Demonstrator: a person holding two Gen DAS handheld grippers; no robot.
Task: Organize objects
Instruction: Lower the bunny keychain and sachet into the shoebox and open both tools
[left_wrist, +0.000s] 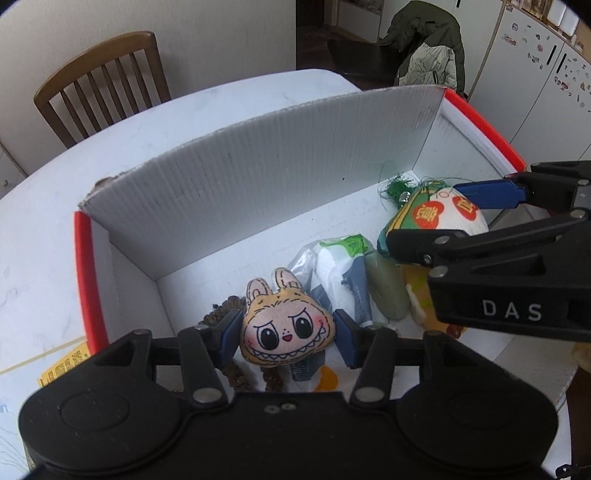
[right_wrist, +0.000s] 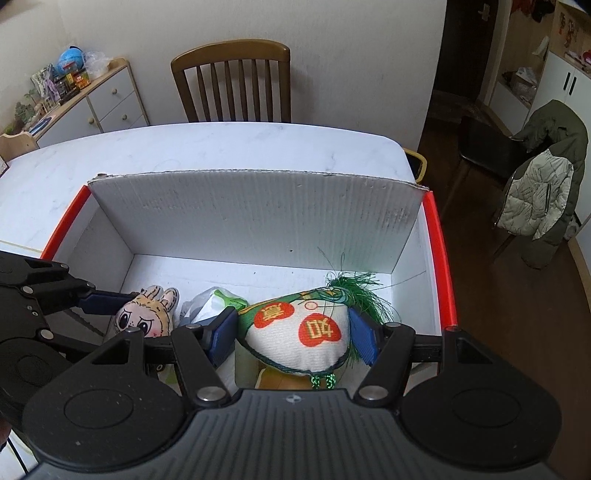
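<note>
- Inside the white cardboard box (left_wrist: 221, 177) with red rims, as the left wrist view shows it, the left gripper (left_wrist: 287, 334) has its blue pads on either side of a monster-face plush (left_wrist: 286, 328), closed on it.
- Behind the plush lie a crumpled white packet (left_wrist: 340, 273) and a pale green bottle (left_wrist: 388, 291); a brown scrunchie (left_wrist: 225, 312) sits at its left.
- At the right, the right gripper (left_wrist: 439, 210) brackets an embroidered sachet (left_wrist: 439, 216) with a green tassel (left_wrist: 397, 188).
- From the right wrist view, the right gripper (right_wrist: 295, 332) clamps the embroidered sachet (right_wrist: 299, 339) between its pads, above the box floor (right_wrist: 229, 269).
- Left of it, the left gripper (right_wrist: 122, 314) holds the monster-face plush (right_wrist: 147, 314).
- Under the box lies a white tabletop (right_wrist: 221, 147), with a wooden chair (right_wrist: 231, 81) beyond.
</note>
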